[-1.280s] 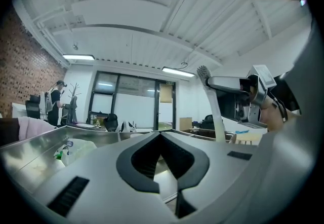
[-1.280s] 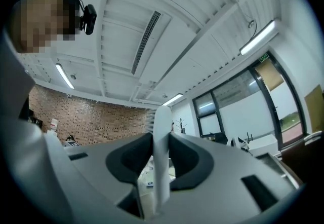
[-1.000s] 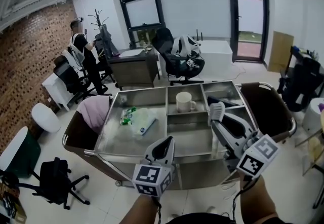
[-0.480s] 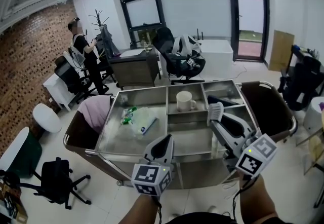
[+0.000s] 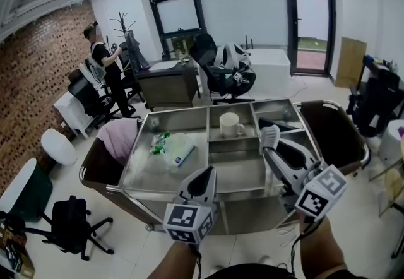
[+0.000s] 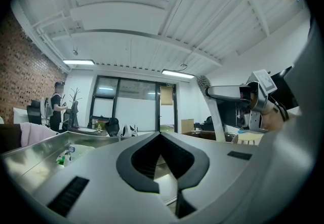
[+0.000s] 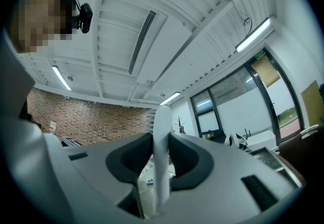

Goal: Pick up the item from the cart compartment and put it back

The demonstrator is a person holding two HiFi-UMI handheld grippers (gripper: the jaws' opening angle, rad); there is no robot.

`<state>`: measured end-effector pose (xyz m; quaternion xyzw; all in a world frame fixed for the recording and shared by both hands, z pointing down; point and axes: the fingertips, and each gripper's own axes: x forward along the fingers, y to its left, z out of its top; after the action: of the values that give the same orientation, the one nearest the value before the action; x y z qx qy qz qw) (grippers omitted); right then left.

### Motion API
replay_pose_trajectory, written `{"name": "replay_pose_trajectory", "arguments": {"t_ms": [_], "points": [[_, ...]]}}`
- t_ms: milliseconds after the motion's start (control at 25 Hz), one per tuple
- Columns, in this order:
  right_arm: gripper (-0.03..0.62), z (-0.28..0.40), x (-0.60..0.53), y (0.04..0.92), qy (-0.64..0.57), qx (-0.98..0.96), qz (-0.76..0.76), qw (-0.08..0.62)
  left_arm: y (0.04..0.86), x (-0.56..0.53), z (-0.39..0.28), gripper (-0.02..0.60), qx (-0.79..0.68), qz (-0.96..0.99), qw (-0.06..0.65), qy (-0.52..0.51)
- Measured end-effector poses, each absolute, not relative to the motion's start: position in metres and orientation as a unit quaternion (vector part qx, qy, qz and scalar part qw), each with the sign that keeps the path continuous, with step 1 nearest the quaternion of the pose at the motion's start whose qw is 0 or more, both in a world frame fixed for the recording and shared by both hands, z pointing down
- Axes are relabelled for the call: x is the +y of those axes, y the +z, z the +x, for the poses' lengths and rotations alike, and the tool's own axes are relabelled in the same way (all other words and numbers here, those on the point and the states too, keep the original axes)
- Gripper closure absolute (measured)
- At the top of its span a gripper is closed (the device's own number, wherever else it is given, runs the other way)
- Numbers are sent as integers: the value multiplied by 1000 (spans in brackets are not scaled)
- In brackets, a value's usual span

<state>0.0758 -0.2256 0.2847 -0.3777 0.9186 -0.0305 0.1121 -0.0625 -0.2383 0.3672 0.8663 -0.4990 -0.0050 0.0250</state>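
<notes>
Both jaws of the right gripper [image 5: 273, 156] clamp a white brush [image 5: 269, 138], its handle running out along them, bristles ahead; the cart compartment [image 5: 305, 139] lies just below.

The cart [image 5: 178, 113] is open from above, split by low steel walls. Its front middle compartment [image 5: 235, 173] lies bare, so a gripper could drop straight in. Behind it a mug [image 5: 230, 125] stands in the small back compartment, leaving only narrow gaps at its sides. In the large left compartment a plastic packet [image 5: 172, 148] takes the far half; the near half is free. The right gripper [image 5: 272, 154], clamped on a brush [image 5: 269, 137], hangs over the right-hand compartments. The left gripper [image 5: 203, 178], jaws together, hovers at the cart's near edge. A pink cloth [image 5: 118, 137] bulges at the left end.
</notes>
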Motion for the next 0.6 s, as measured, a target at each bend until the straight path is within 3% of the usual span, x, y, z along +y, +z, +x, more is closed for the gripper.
{"name": "replay_pose_trajectory", "arguments": {"t_ms": [600], "points": [[465,72,-238,276,-10,919,-383,92,364,-236,-62,581,-499,866,19,-6]]}}
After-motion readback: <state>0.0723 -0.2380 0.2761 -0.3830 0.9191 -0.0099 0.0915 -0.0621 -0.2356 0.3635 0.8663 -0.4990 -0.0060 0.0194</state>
